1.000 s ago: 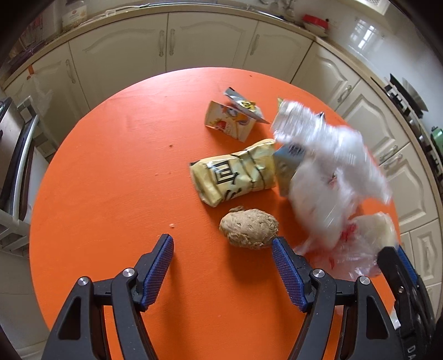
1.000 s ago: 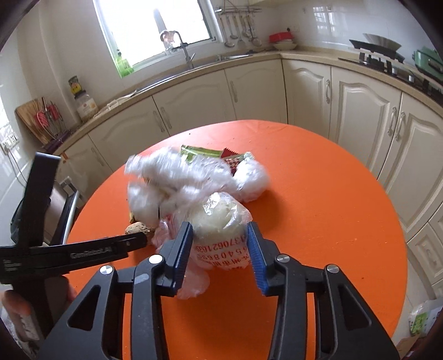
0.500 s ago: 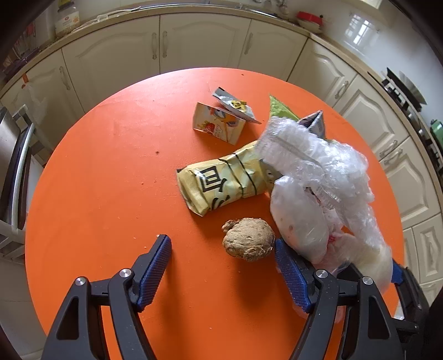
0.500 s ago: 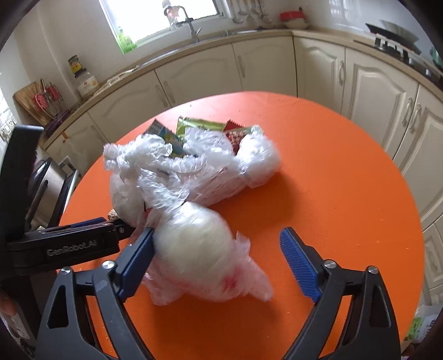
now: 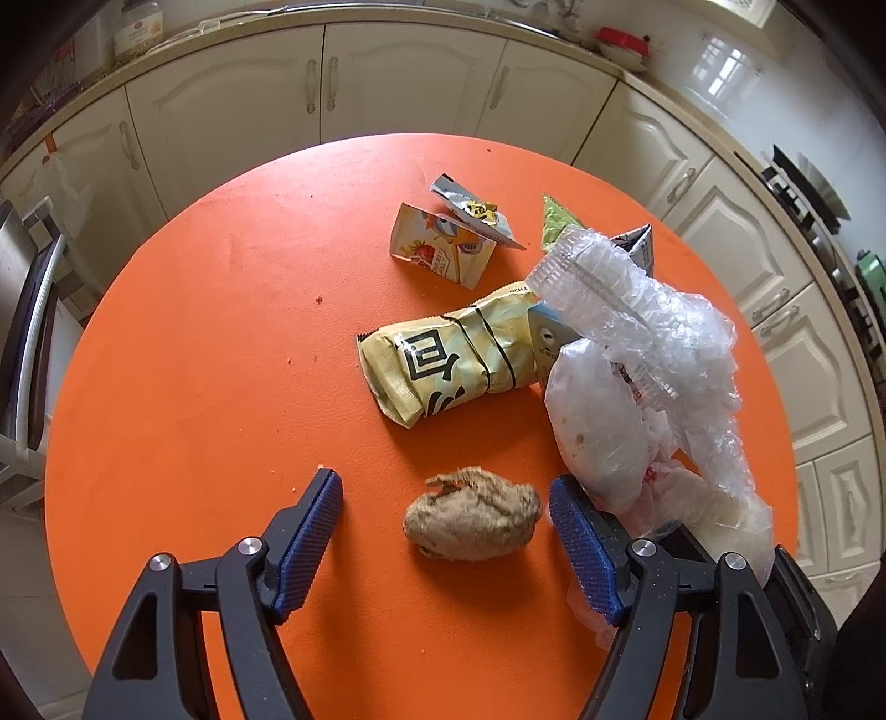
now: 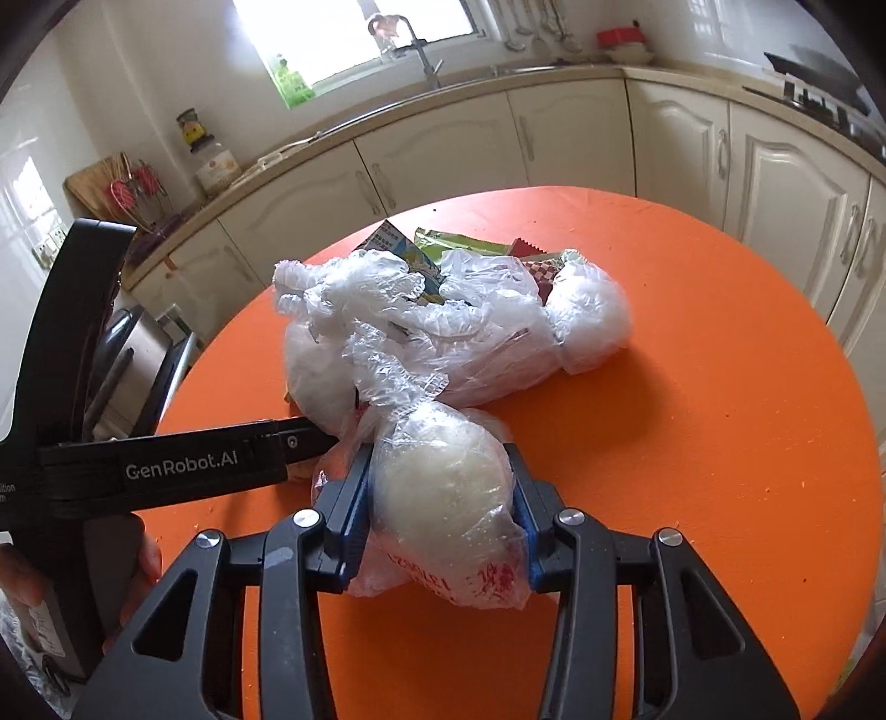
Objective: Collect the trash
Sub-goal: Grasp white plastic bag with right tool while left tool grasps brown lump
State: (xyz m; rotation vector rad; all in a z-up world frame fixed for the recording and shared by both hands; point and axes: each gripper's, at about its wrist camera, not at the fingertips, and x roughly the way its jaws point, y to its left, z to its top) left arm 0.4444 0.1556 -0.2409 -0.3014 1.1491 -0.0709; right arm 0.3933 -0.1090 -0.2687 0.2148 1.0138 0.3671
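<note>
My right gripper (image 6: 440, 493) is shut on a clear plastic bag with a white lump (image 6: 443, 487) low over the orange round table (image 6: 692, 415). Crumpled clear plastic bags (image 6: 432, 332) trail from it; they also show in the left wrist view (image 5: 642, 354). My left gripper (image 5: 446, 526) is open, its fingers on either side of a brown crumpled paper ball (image 5: 470, 520) lying on the table (image 5: 194, 360). A yellow snack wrapper (image 5: 448, 360), a small torn carton (image 5: 437, 246), a silver wrapper (image 5: 476, 213) and a green wrapper (image 5: 556, 224) lie farther back.
Cream kitchen cabinets (image 5: 332, 94) curve around behind the table. A stove (image 5: 814, 188) stands at the right, a sink with tap (image 6: 410, 44) under the window. My left gripper's body (image 6: 166, 465) shows at the left of the right wrist view.
My right gripper opened, then shut again on the white lump bag, and the plastic bags settled on the table. My left gripper moved forward so that its fingers flank the paper ball.
</note>
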